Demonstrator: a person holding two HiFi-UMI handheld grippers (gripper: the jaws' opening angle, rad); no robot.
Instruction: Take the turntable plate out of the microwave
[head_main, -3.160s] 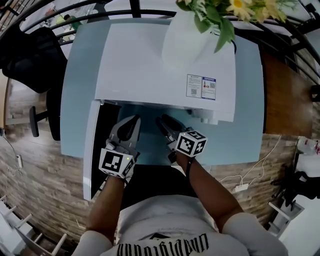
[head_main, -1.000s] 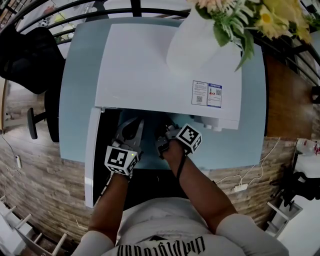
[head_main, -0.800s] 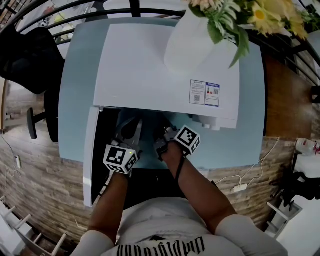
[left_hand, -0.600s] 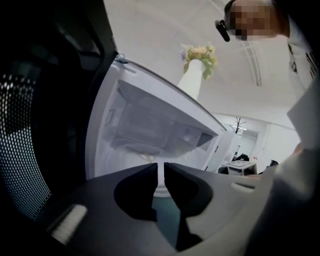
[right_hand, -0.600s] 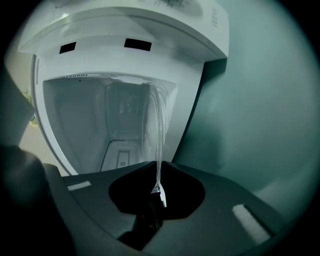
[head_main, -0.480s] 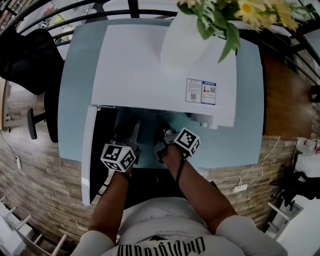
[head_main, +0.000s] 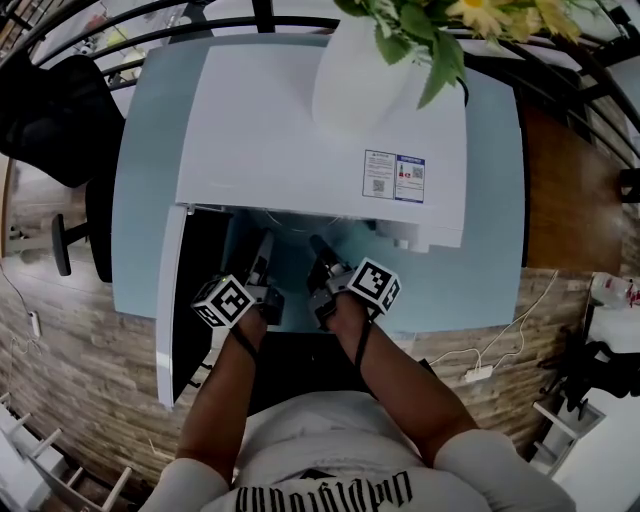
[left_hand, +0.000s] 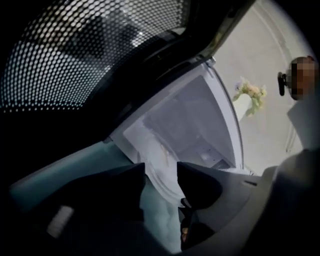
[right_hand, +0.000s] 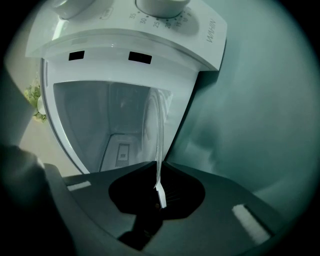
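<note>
The clear glass turntable plate (right_hand: 159, 135) stands on edge in the mouth of the white microwave (head_main: 320, 130). It shows edge-on in the right gripper view, and my right gripper (right_hand: 159, 169) is shut on its rim. In the head view that gripper (head_main: 320, 252) reaches into the opening. My left gripper (head_main: 263, 250) lies beside it on the left, rolled onto its side. Its jaws have just been opening. In the left gripper view this gripper (left_hand: 162, 181) stands open. The plate's curved rim (left_hand: 156, 167) shows in the gap between the pads, and neither pad presses on it.
The microwave door (head_main: 172, 300) hangs open at the left, and its mesh window (left_hand: 75, 50) fills the left gripper view's top. A white vase of flowers (head_main: 360, 70) stands on the microwave. The pale blue table (head_main: 490, 250) carries it. A black chair (head_main: 50, 110) is at the far left.
My left gripper has rolled onto its side and sunk lower, so its marker cube now faces left. Its jaws have come apart. The right gripper has stayed at the plate's rim.
</note>
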